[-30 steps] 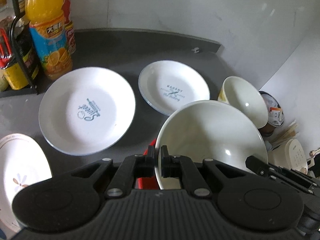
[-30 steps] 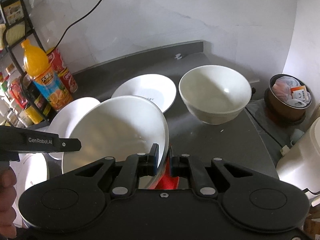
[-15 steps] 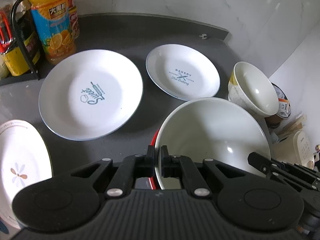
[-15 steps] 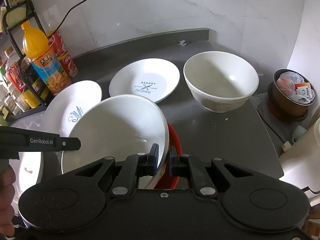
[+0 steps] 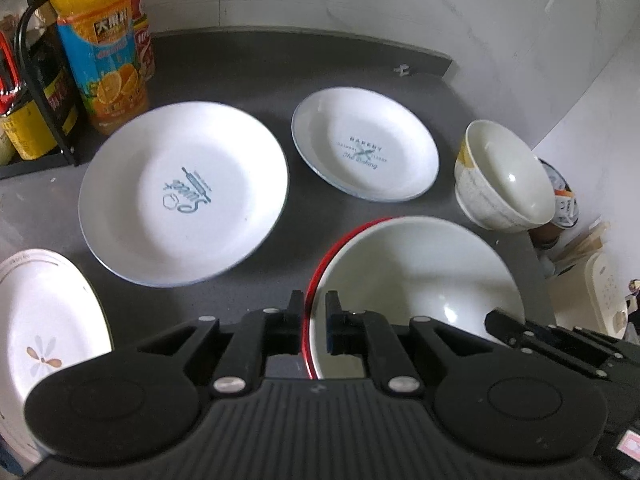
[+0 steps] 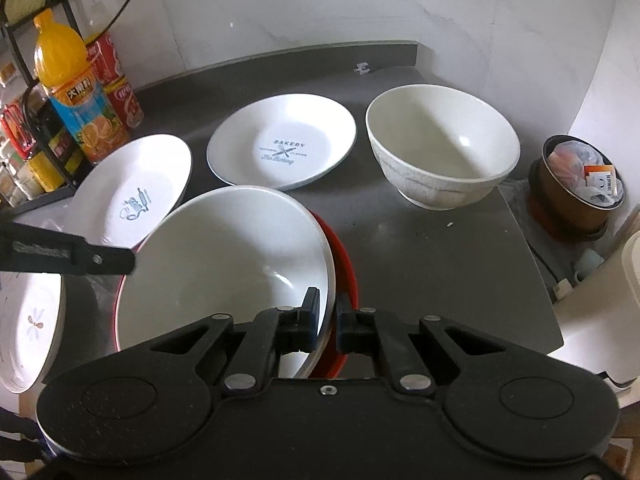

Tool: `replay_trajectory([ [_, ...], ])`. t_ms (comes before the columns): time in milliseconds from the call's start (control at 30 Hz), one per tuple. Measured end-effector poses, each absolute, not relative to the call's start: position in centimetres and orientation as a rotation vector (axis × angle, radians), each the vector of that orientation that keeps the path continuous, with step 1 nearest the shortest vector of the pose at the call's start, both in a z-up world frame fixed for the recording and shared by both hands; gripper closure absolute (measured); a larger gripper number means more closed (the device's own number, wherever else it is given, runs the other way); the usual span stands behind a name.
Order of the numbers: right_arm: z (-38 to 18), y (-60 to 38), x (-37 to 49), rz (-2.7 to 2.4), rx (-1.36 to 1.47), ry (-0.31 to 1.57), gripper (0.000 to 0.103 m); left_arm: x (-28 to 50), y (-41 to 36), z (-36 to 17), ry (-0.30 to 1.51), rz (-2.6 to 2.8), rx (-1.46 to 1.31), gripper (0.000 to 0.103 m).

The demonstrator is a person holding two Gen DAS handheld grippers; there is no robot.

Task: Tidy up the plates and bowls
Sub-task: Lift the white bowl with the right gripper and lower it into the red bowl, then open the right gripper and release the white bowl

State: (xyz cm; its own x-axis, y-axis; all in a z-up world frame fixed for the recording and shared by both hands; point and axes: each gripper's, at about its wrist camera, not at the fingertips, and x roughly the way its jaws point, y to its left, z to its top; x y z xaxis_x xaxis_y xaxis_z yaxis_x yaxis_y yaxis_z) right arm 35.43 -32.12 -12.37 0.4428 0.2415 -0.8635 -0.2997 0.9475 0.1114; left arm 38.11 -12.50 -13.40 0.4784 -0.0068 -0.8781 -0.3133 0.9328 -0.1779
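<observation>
A wide white bowl (image 5: 416,280) (image 6: 224,264) sits nested in a red bowl (image 5: 320,265) (image 6: 346,276) on the dark counter, close in front of both cameras. My right gripper (image 6: 328,316) is shut on the white bowl's near right rim. My left gripper (image 5: 314,316) stands open, its jaws loosely straddling the red and white rims on the left side. A large "Sweet" plate (image 5: 184,196) (image 6: 136,192), a smaller "Bakery" plate (image 5: 364,152) (image 6: 282,148) and a deep cream bowl (image 5: 504,184) (image 6: 440,148) lie beyond. A flower-print plate (image 5: 44,320) (image 6: 28,320) lies at the left.
An orange juice bottle (image 5: 100,48) (image 6: 76,92), red cans (image 6: 118,80) and a black rack of bottles (image 5: 36,92) stand at the back left. Off the counter's right edge are a brown pot of scraps (image 6: 576,184) and a white appliance (image 6: 600,300). A white wall backs the counter.
The white bowl has come down and now rests inside the red bowl. The left gripper's jaws have widened around the rim. The right gripper keeps its hold.
</observation>
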Motion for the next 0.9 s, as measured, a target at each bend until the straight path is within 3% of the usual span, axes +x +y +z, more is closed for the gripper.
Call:
replay_trajectory([
  [100,-11.7,-31.9,35.4,0.313,-0.032,1.058,0.087,37.7,-11.8,-12.4,1.041,0.178,-0.343,0.095],
  [167,-11.0,-31.8,35.1,0.300,-0.035,1.044,0.073,37.3,-11.1,-11.8,1.035,0.177,-0.349,0.090],
  [300,-9.5,-31.5,34.4,0.269,-0.024,1.009,0.071,36.6,-10.1,-10.5,1.019,0.158,-0.334,0.085],
  [500,-7.7,-31.5,33.1,0.194,0.076,0.983,0.066,35.3,-8.7,-8.4,0.975,0.104,-0.305,0.059],
  [700,-5.7,-31.2,30.7,0.115,0.121,0.920,0.044,34.3,-7.8,-6.8,0.940,0.028,-0.239,0.028],
  [767,-5.1,-30.9,29.8,0.078,0.130,0.899,0.032,33.9,-7.4,-6.4,0.929,0.009,-0.215,0.024],
  [900,-4.1,-30.3,28.0,0.033,0.181,0.874,0.021,33.4,-6.9,-6.0,0.921,-0.037,-0.186,0.020],
])
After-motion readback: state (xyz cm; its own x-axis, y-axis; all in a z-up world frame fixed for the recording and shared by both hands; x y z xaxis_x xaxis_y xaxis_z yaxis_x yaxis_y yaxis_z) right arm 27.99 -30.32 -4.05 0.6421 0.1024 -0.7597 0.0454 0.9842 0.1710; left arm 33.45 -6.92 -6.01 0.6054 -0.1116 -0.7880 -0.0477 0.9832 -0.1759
